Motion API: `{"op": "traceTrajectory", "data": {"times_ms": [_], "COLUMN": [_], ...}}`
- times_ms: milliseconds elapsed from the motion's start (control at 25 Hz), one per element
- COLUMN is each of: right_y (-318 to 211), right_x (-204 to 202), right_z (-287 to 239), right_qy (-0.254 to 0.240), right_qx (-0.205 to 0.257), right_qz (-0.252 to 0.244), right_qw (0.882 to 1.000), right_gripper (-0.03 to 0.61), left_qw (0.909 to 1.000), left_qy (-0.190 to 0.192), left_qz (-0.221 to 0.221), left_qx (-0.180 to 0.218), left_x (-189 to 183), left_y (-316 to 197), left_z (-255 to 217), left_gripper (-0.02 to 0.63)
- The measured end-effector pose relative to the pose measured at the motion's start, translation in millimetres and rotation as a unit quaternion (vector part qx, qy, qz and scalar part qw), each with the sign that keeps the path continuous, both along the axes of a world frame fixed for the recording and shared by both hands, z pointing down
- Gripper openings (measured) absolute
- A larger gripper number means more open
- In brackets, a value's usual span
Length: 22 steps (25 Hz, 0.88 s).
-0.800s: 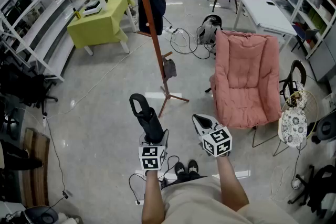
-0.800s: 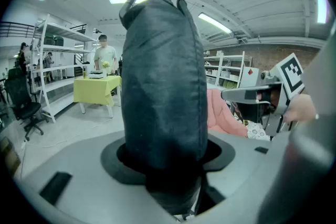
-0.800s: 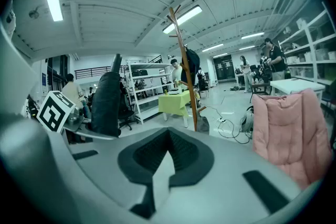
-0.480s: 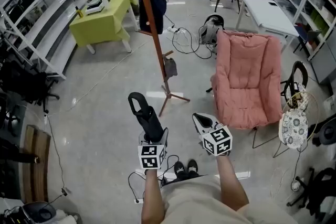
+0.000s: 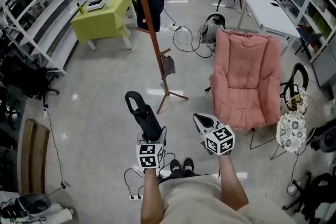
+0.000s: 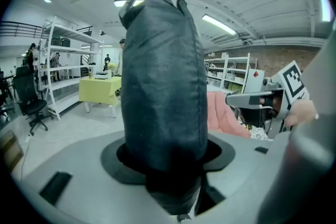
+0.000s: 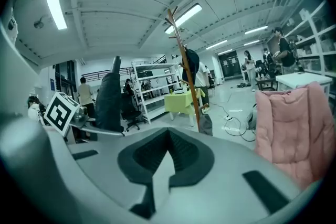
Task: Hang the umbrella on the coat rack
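A folded black umbrella [image 5: 143, 114] stands up and forward out of my left gripper [image 5: 151, 135], which is shut on its lower part. It fills the left gripper view as a dark sleeve [image 6: 163, 86] between the jaws of that gripper [image 6: 169, 168], its looped top uppermost. My right gripper [image 5: 200, 120] is level beside it, shut and empty; in its own view its jaws [image 7: 166, 150] meet. The coat rack [image 5: 151, 29], an orange-brown pole on a tripod base, stands ahead with a dark jacket [image 5: 151, 3] on it. The rack [image 7: 188, 72] and umbrella [image 7: 108, 99] also show in the right gripper view.
A pink padded chair [image 5: 246, 78] stands right of the rack. A yellow-green table [image 5: 103, 19] and white shelving [image 5: 37, 23] are at the left, a white table [image 5: 266, 12] at the back right. Cables [image 5: 185, 40] lie on the floor. People stand at the far end.
The person by the yellow-green table has walked right, behind the rack. Both grippers and the umbrella stay almost where they were in view.
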State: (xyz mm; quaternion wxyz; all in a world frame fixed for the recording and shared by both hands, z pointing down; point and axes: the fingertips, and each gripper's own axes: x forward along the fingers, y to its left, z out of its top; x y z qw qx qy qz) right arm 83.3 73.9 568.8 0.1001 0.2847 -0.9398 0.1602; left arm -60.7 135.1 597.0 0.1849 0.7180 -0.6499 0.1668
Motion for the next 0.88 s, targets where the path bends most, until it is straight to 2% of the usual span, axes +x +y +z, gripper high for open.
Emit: {"op": "traceTrajectory", "data": {"times_ms": [160, 320, 600, 880], "right_y": [13.5, 14.1, -12.6, -57.7], "right_x": [2.1, 3.6, 3.3, -5.3], "right_z": [11.2, 22.4, 18.1, 21.7], "right_qy": [-0.005, 0.008, 0.003, 0.011], "right_qx": [-0.006, -0.012, -0.025, -0.024], "right_qz": [-0.045, -0.053, -0.015, -0.001], "right_qw": [0.999, 0.998, 1.0, 1.0], "right_gripper": [0.003, 0.003, 0.003, 0.003], "left_qw": [1.0, 1.0, 0.9999, 0.9999], "left_qy": [-0.008, -0.006, -0.014, -0.008], "left_qz": [0.004, -0.005, -0.003, -0.004], "left_qx": [-0.003, -0.004, -0.004, 0.008], "left_x": [12.0, 15.0, -0.6, -16.9], "left_y": [1.6, -0.1, -13.3, -58.2], "left_z": [4.5, 6.1, -1.2, -1.4], "left_gripper": [0.259, 0.259, 0.259, 0.259]}}
